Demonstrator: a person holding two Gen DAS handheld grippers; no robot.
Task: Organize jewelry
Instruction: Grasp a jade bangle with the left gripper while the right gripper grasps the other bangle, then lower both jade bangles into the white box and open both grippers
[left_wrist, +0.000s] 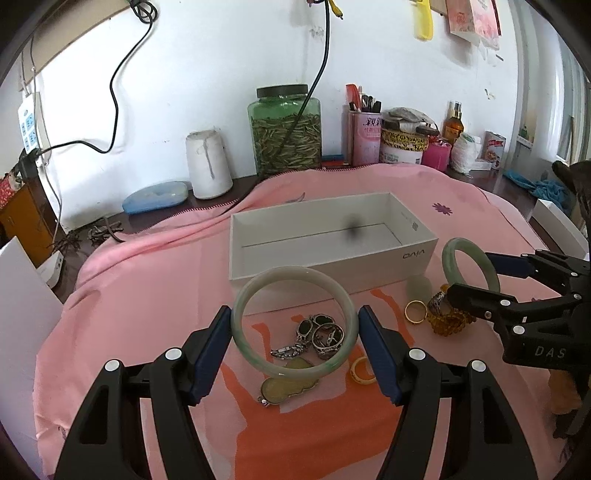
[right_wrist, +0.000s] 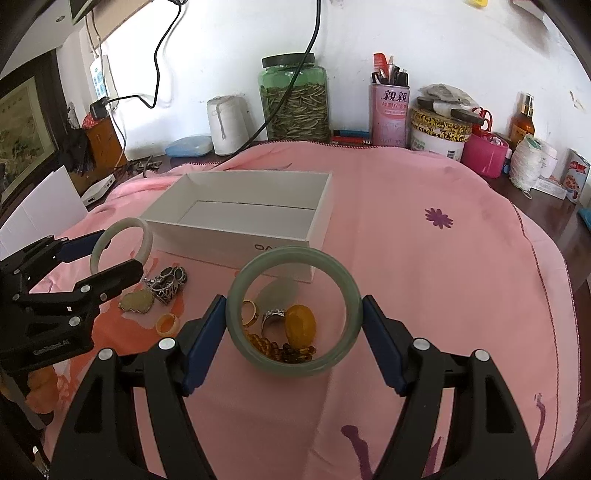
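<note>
Left wrist view: a pale jade bangle (left_wrist: 295, 325) is pinched across its rim by the left gripper (left_wrist: 295, 332), above the loose pieces. A greener bangle (right_wrist: 293, 312) is pinched likewise by the right gripper (right_wrist: 293, 332). Two bangles counted. One white box (left_wrist: 332, 258) at 12 o'clock, seemingly empty; both carries are judged next.

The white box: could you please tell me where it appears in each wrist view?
Left wrist view: white box sits centre, just beyond the bangle held in the left gripper.
Right wrist view: white box sits left of centre, mid-height.
Shared landmark: green glass jar at the wall.
</note>
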